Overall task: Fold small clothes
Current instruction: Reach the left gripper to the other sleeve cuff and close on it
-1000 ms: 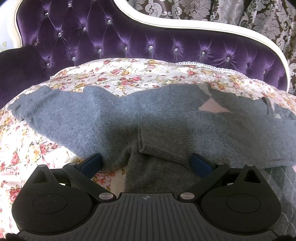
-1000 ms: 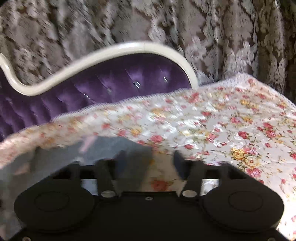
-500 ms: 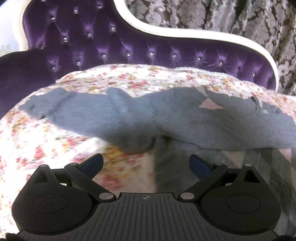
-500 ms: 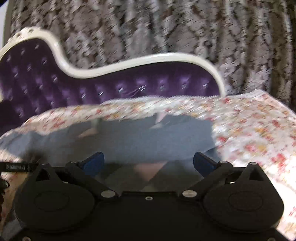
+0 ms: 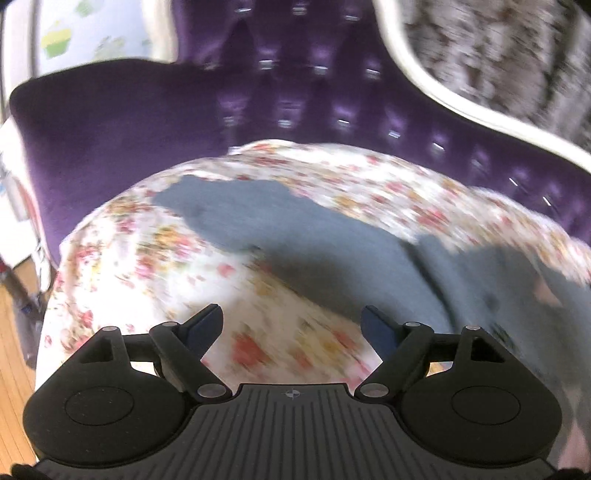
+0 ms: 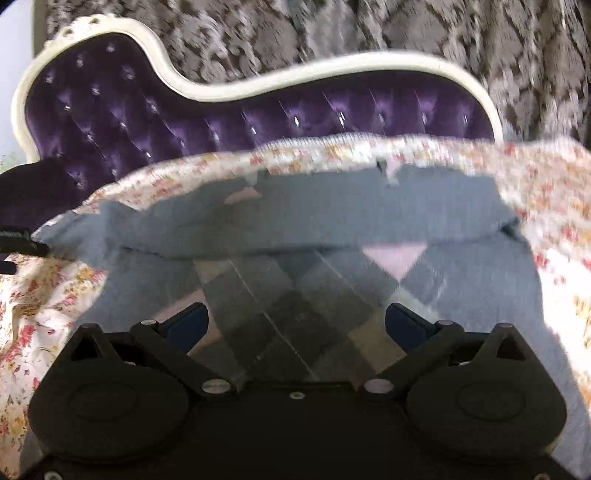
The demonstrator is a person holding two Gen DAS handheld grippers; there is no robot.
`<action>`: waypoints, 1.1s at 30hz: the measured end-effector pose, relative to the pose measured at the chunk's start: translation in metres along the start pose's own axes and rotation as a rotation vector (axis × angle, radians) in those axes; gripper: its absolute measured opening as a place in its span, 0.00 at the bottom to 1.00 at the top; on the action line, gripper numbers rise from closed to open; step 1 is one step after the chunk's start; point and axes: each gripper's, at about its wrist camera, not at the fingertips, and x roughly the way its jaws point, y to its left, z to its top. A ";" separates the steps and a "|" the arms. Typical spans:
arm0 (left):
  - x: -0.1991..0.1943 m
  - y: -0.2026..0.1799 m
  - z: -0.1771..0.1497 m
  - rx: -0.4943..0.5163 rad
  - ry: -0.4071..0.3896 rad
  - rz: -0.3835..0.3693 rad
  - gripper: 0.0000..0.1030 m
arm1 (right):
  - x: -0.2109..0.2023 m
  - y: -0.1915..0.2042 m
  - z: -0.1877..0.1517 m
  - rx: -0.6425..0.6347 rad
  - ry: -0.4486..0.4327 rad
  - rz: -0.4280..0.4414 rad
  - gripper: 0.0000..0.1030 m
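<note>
A grey sweater (image 6: 332, 218) lies spread on a floral sheet (image 6: 554, 192) that covers a purple couch (image 6: 332, 107). In the right wrist view its near part shows a diamond pattern of grey and pale pink, and a plain grey fold lies across the far part. One sleeve (image 5: 258, 218) stretches out to the left, seen in the left wrist view running from the sweater's body at the right toward the far left of the sheet.

The right gripper (image 6: 297, 321) hovers over the patterned near part with its jaws spread wide; the cloth lies under the gap, and the pads do not press on it. The left gripper (image 5: 291, 325) is over bare floral sheet just near of the sleeve; its jaws are closing with nothing between them.

Behind the couch's white curved frame (image 6: 332, 70) hangs a patterned brown and grey curtain (image 6: 443, 29). Both views are blurred.
</note>
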 end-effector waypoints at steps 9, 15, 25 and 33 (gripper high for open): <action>0.038 0.048 0.041 -0.137 -0.028 0.094 0.79 | 0.003 0.022 -0.013 -0.117 -0.005 -0.091 0.99; 0.065 0.075 0.059 -0.217 -0.014 0.122 0.79 | 0.007 0.024 -0.014 -0.128 0.002 -0.102 1.00; 0.099 0.086 0.067 -0.202 -0.003 0.126 0.79 | 0.008 0.025 -0.014 -0.131 0.003 -0.105 1.00; 0.084 0.093 0.074 -0.319 -0.096 0.098 0.06 | 0.008 0.026 -0.014 -0.131 0.003 -0.106 1.00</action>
